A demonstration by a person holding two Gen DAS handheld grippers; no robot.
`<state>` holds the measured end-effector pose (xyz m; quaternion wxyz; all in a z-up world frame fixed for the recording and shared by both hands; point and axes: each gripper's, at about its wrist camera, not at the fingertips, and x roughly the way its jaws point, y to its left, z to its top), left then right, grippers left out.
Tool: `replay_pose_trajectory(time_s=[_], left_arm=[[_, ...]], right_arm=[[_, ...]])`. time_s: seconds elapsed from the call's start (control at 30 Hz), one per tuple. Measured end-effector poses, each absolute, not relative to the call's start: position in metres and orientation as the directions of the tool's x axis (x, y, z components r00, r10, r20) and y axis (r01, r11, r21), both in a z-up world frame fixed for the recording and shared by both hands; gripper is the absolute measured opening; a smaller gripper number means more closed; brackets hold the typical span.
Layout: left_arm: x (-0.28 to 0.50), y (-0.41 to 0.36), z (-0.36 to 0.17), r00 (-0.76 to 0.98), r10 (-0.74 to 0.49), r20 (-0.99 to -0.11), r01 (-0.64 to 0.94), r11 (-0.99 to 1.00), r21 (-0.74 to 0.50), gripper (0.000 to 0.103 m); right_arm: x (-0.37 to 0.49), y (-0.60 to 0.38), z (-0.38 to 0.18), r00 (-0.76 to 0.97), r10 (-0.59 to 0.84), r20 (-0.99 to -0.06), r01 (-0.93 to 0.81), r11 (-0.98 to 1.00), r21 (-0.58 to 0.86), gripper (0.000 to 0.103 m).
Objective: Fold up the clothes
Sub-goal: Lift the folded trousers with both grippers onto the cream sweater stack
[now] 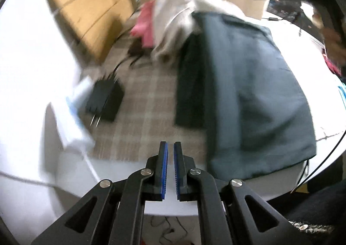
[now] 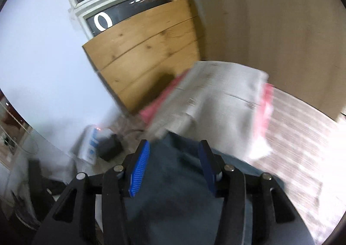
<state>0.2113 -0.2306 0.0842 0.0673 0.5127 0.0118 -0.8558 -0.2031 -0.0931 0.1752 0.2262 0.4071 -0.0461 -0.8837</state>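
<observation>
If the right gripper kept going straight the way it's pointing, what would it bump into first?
Probably the grey-blue folded garment lying right under the open right gripper; the pale grey cloth heap lies beyond. Blur makes depth uncertain.

1. A slate-blue garment (image 1: 255,93) lies flat and folded into a long panel on the plaid-covered tabletop (image 1: 147,102), one end hanging over the near edge.
2. A darker, near-black layer (image 1: 188,85) shows along its left side.
3. A pale grey-beige garment (image 1: 183,22) lies heaped at the blue one's far end, touching it.
4. A pink cloth (image 1: 146,26) pokes out beside the heap; the pictures are blurred.
</observation>
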Motion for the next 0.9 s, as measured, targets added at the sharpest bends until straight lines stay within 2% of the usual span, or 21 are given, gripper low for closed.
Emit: replay_pose_trajectory(time_s=[0.1,0.23,0.33,0.5,0.57,0.63,0.67,0.7,0.73,0.77,0.8,0.9], left_arm=[[0.192,-0.206,0.093,-0.505,-0.065,-0.861,0.043,-0.998,0.05,0.017],[0.156,-0.174,0.093,-0.523,-0.001,-0.853,-0.083,-0.995,0.052,0.018],[0.13,-0.166,0.083,-0.517,0.05,-0.855,-0.156,-0.987,0.037,0.019],[0.108,-0.189,0.048,-0.448,0.019,-0.894,-0.145,-0.988,0.052,0.018],[0.107,-0.199,0.048,-0.439,0.04,-0.898,-0.136,-0.99,0.022,0.016],[0.11,-0.207,0.059,-0.449,0.041,-0.893,-0.124,-0.992,0.017,0.016],[0.114,-0.213,0.068,-0.464,0.033,-0.885,-0.114,-0.993,0.023,0.019],[0.118,-0.219,0.076,-0.477,0.025,-0.879,-0.1,-0.995,0.027,0.03],[0.121,-0.226,0.082,-0.484,0.017,-0.875,-0.083,-0.996,0.027,0.046],[0.124,-0.232,0.088,-0.49,0.014,-0.872,-0.068,-0.997,0.023,0.053],[0.124,-0.237,0.091,-0.49,0.017,-0.871,-0.059,-0.998,0.014,0.056],[0.119,-0.246,0.093,-0.475,0.022,-0.88,-0.043,-0.999,-0.002,0.057]], right_arm=[[-0.17,-0.052,0.153,-0.61,-0.355,-0.709,0.267,-0.934,0.237,0.047],[-0.14,-0.014,0.114,-0.612,-0.332,-0.717,0.147,-0.94,0.309,0.046],[-0.134,-0.012,0.096,-0.587,-0.347,-0.732,0.122,-0.931,0.344,0.046],[-0.142,-0.032,0.063,-0.529,-0.389,-0.754,0.135,-0.916,0.378,0.046],[-0.149,-0.04,0.046,-0.458,-0.394,-0.797,0.136,-0.917,0.376,0.046],[-0.143,-0.036,0.051,-0.481,-0.382,-0.789,0.138,-0.922,0.363,0.046],[-0.137,-0.028,0.058,-0.513,-0.371,-0.774,0.128,-0.925,0.358,0.046],[-0.131,-0.018,0.065,-0.542,-0.351,-0.763,0.107,-0.93,0.352,0.047],[-0.128,-0.008,0.068,-0.558,-0.335,-0.759,0.082,-0.933,0.352,0.05],[-0.124,0.002,0.069,-0.569,-0.324,-0.756,0.057,-0.933,0.356,0.058],[-0.122,0.012,0.069,-0.577,-0.315,-0.753,0.031,-0.931,0.365,0.061],[-0.122,0.038,0.057,-0.571,-0.297,-0.765,-0.046,-0.919,0.391,0.061]])
